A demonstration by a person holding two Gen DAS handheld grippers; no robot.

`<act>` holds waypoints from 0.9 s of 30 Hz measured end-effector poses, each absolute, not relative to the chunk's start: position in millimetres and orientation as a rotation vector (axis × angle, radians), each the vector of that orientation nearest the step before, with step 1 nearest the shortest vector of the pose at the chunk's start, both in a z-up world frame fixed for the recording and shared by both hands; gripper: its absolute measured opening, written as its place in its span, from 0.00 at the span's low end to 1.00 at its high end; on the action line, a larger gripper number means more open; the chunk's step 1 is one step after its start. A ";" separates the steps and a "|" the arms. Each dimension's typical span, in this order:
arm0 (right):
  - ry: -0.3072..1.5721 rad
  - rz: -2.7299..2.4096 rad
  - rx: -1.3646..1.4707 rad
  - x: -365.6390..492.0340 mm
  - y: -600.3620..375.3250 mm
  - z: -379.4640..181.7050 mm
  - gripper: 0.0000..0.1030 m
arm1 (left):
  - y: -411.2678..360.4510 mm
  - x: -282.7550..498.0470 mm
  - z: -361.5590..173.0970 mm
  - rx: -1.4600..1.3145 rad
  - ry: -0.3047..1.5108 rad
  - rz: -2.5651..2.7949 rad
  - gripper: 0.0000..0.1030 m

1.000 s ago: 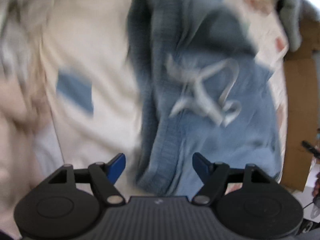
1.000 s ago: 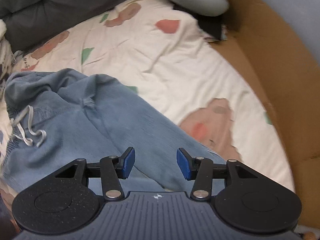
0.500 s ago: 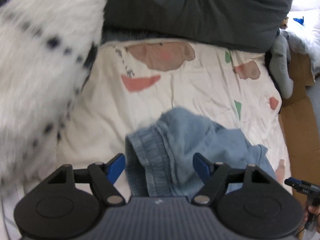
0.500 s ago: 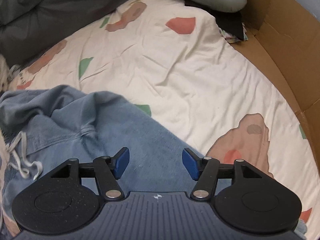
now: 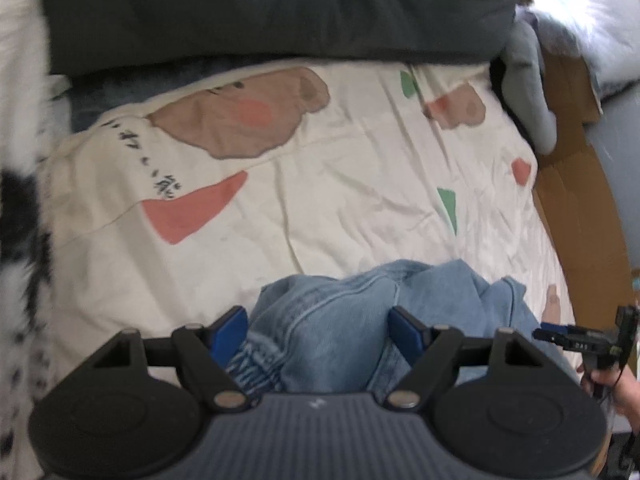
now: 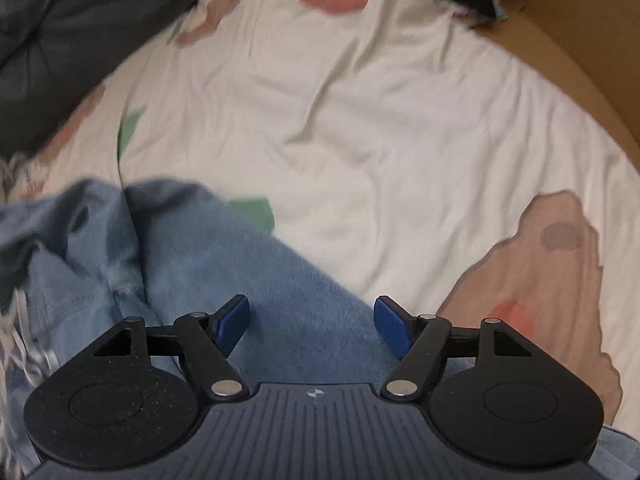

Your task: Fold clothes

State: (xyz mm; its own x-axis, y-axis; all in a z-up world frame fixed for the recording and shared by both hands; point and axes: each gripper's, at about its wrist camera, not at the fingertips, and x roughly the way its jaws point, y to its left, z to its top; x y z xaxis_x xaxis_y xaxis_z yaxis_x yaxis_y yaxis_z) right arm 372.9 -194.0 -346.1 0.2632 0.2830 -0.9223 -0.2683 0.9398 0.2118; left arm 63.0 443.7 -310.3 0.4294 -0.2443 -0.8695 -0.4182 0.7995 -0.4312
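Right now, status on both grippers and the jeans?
Left gripper open, over bunched jeans. Right gripper open, fingers just spread wider, over denim, nothing gripped. Bedsheet ahead, no obstruction.

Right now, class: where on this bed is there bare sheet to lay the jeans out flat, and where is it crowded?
Free: the printed sheet between the jeans and dark duvet. Crowded: the spotted fleece one side, cardboard and grey cushion the other.

You've got a cream bedsheet (image 5: 340, 184) with bear and carrot prints, dark grey duvet (image 5: 280, 4) at its far edge, brown cardboard (image 6: 560, 40) along the right side
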 end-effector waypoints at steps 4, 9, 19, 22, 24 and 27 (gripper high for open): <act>1.268 0.423 -0.037 362.6 -192.1 -353.4 0.78 | 437.6 69.3 -323.2 -0.689 1.210 0.055 0.68; 1.276 0.468 -0.151 347.9 -186.7 -349.2 0.35 | 413.0 74.5 -330.1 -0.580 1.314 -0.023 0.26; 1.275 0.451 -0.220 329.9 -189.2 -288.4 0.05 | 405.2 79.1 -292.6 -0.434 1.306 0.014 0.07; 1.265 0.422 -0.219 320.9 -194.1 -271.5 0.03 | 403.0 87.5 -272.4 -0.385 1.276 0.033 0.06; 1.254 0.385 -0.213 313.2 -201.6 -261.2 0.03 | 400.5 96.1 -260.0 -0.371 1.246 0.034 0.06; 1.224 0.316 -0.194 301.7 -216.7 -244.3 0.03 | 392.4 113.1 -243.5 -0.343 1.206 0.024 0.06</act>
